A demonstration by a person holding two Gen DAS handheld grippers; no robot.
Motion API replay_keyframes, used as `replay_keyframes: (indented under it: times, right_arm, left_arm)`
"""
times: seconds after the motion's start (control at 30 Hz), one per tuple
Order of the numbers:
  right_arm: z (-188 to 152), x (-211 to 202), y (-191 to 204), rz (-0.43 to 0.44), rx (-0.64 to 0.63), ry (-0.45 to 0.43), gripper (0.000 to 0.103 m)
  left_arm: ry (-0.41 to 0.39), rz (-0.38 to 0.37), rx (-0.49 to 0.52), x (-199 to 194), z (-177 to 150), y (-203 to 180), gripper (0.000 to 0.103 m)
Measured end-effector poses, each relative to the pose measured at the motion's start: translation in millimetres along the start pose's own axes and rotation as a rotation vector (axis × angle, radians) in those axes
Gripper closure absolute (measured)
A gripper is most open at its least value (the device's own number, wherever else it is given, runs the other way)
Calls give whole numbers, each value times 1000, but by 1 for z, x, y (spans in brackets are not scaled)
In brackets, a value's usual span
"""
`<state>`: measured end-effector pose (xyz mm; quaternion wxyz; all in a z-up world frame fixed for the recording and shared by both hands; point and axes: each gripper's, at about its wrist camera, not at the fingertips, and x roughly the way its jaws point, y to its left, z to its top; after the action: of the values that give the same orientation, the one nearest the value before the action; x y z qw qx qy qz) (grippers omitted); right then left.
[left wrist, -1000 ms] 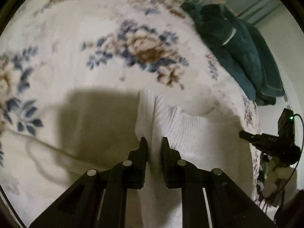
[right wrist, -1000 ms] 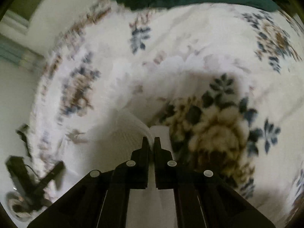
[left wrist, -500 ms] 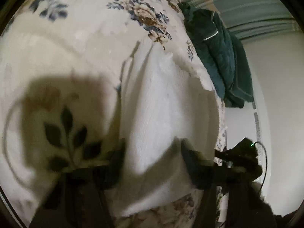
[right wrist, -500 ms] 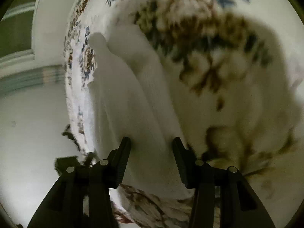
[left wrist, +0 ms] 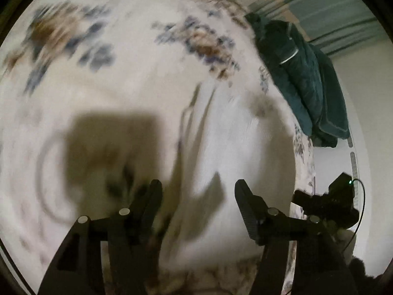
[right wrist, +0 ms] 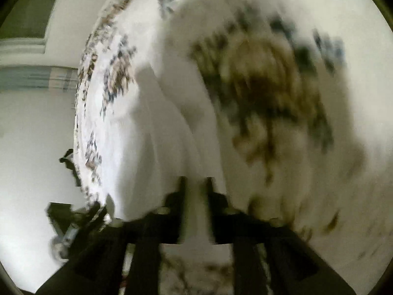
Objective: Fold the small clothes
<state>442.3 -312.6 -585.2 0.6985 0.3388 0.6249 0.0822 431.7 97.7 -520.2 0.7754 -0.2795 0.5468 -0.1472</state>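
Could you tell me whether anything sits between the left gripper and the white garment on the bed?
Nothing visible does. The left gripper is open with the white garment directly ahead on the floral bedspread; the dark green clothing lies off to the side.

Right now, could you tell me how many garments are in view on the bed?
2: a white knit garment spread near the bed's edge ahead of the left tongs, and a dark green garment heaped at the far edge. Blur may hide others.

left gripper (left wrist: 198, 190): jaws spread wide, nothing between | right gripper (right wrist: 195, 184): jaws narrowly parted, blurred
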Motion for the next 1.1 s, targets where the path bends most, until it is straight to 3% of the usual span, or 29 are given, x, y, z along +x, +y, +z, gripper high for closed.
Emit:
replay_keyframes:
  times: [0.03,0.13,0.17,0.2,0.23,0.37,0.47,0.57,0.63,0.73,0.77,0.8,0.83,0.87,1.0,1.1]
  right_arm:
    - [13,2,7,2,-8,-25,52]
    - [49,20,28,21,-62,-17,52]
    - [58,25,34,20,-82,-10,52]
    - [67,33,42,13,-109,-14,64]
    - [75,33,45,9,-108,-33,97]
    - [94,15,54,-19,-89,-127,98]
    - [117,7,50,-68,-66,-170,99]
    - [133,28,42,-130,-54,-138,99]
    - [138,49,36,-159,-48,-85,99]
    - [136,57,28,-114,-23,-30,98]
    - [135,54,25,-83,-10,-8,93]
    - [133,51,21,-68,3,5,75]
    - [127,45,16,-50,14,9,50]
    - [118,36,10,-18,23,5,41]
    - [49,15,-20,146,93,70,38]
    - [-5,19,-36,185,144,142,38]
  left_arm:
    - [2,-2,27,9,12,-5,44]
    - [52,53,126,60,53,-23,46]
    - [68,62,148,76,62,-26,52]
    - [68,69,160,84,67,-28,67]
    - [78,68,168,93,73,-30,93]
    - [-10,37,155,68,85,-36,94]
    - [-33,28,105,60,93,-22,94]
    - [15,41,21,79,98,4,97]
    - [53,11,-17,86,96,14,96]
    - [79,-48,-68,79,91,19,92]
    - [72,-80,-81,71,88,20,87]
    - [69,-84,-86,64,85,19,83]
    - [64,-88,-86,56,81,18,76]
    - [56,-105,-81,45,71,18,67]
    - [66,-156,-116,17,20,22,58]
    - [96,-178,-163,11,-22,29,58]
